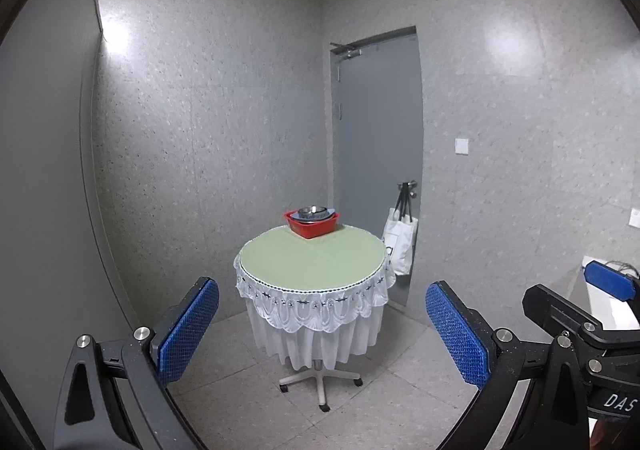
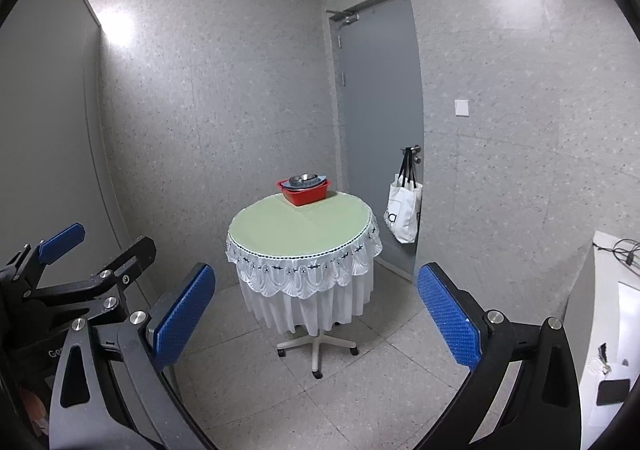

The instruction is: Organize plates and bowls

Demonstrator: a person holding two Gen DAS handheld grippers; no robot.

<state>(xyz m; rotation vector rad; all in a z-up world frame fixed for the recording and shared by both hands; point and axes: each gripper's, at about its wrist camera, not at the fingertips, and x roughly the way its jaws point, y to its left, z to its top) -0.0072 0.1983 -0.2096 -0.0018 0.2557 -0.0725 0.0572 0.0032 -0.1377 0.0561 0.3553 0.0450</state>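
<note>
A red basin (image 1: 313,226) stands at the far edge of a small round table (image 1: 316,258) with a green top and white lace skirt. A blue plate and a metal bowl (image 1: 313,211) sit stacked inside it. The basin also shows in the right wrist view (image 2: 305,192), with the bowl (image 2: 304,181) on top. My left gripper (image 1: 322,326) is open and empty, well short of the table. My right gripper (image 2: 316,314) is open and empty, also well back from the table (image 2: 304,226). Each gripper shows at the edge of the other's view.
The table stands on a wheeled pedestal (image 1: 320,382) on a tiled floor. A grey door (image 1: 376,154) is behind it with a white tote bag (image 1: 400,246) on the handle. A white counter (image 2: 612,310) with cables and a phone is at the right.
</note>
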